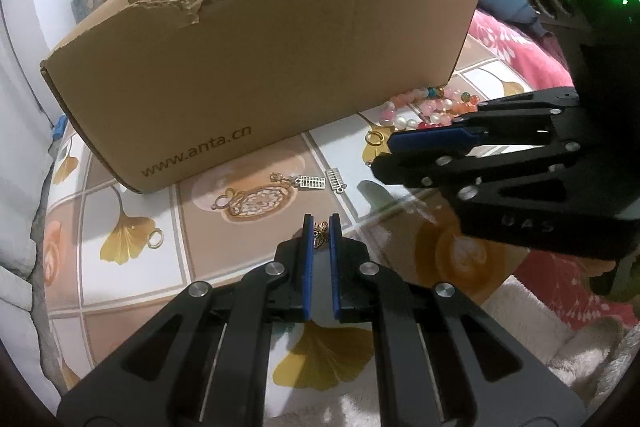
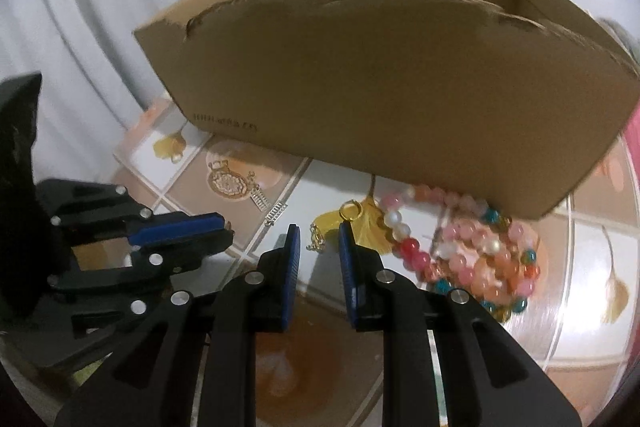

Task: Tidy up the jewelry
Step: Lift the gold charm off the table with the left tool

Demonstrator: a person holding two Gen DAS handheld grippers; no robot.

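- Left wrist view: left claw (image 1: 321, 227) pressed nearly together, pinching a small bronze butterfly charm (image 1: 320, 234) at its blue tips, just above the table (image 1: 168, 267).
- Only this view shows the charm clearly; in the right wrist view the left claw (image 2: 224, 227) appears side-on and the charm is only a speck at the tip.
- Right wrist view: right claw (image 2: 319, 233) partly spread, nothing between the pads, poised over a gold ring with a short chain (image 2: 320, 227).
- In the left wrist view the right claw (image 1: 390, 151) hides most of that chain; just the ring shows.
- Beaded bracelets (image 2: 472, 251), pink, orange, red and teal, heaped by the right end of the cardboard box (image 2: 380, 83). The right wrist view shows the whole heap; the left shows only its upper edge. Count unclear, several strands.
- Silver abacus charms (image 1: 322, 181): two, lying near each other in front of the box, seen in both views.
- Round ornate gold pendant (image 1: 256, 203): one, beside the charms.
- Box: one, top edge torn, open; its contents cannot be seen.
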